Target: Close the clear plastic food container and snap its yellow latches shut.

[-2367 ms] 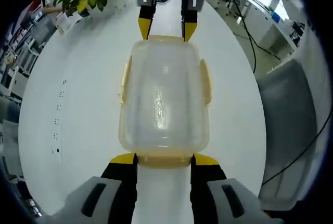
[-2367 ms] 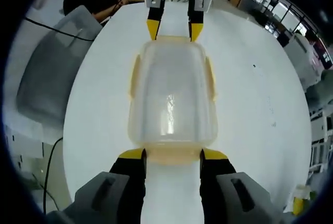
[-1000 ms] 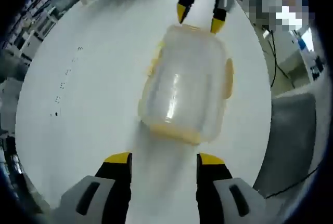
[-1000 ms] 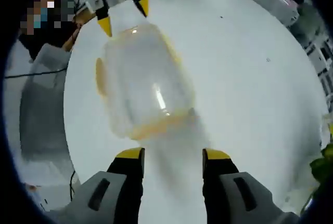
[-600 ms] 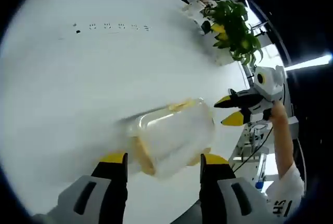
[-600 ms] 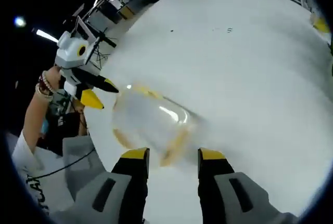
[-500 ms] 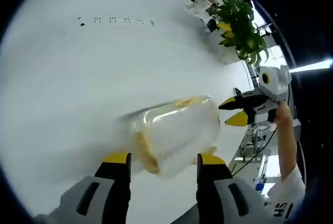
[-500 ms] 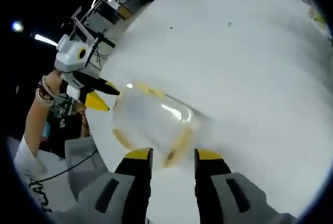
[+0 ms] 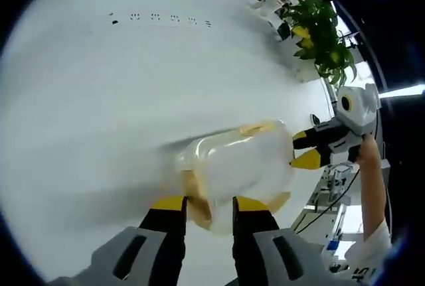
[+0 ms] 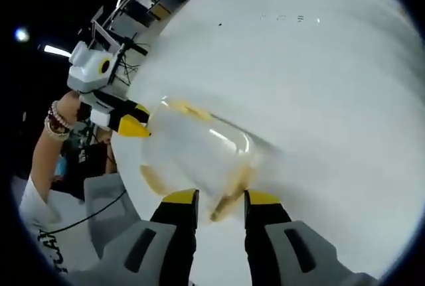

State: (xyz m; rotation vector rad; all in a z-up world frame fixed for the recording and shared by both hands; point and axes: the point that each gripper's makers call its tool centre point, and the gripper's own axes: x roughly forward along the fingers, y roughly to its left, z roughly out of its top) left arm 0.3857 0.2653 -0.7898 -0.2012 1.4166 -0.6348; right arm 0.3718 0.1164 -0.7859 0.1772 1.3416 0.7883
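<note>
Resting on the white table (image 9: 86, 100), the clear container (image 9: 236, 163) is flanked by the left gripper (image 9: 208, 203) and right gripper (image 10: 220, 198), both narrowed around yellow latches (image 10: 226, 196), while a plant (image 9: 319, 27) is caught beyond it.

A white table (image 9: 99, 87) carries the clear container (image 9: 236, 166)

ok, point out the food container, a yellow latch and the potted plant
food container (image 9: 239, 163), left gripper view, clear lid top
yellow latch (image 10: 229, 201), right gripper view, flap between the claw's tips
potted plant (image 9: 317, 30), left gripper view, leaves
</note>
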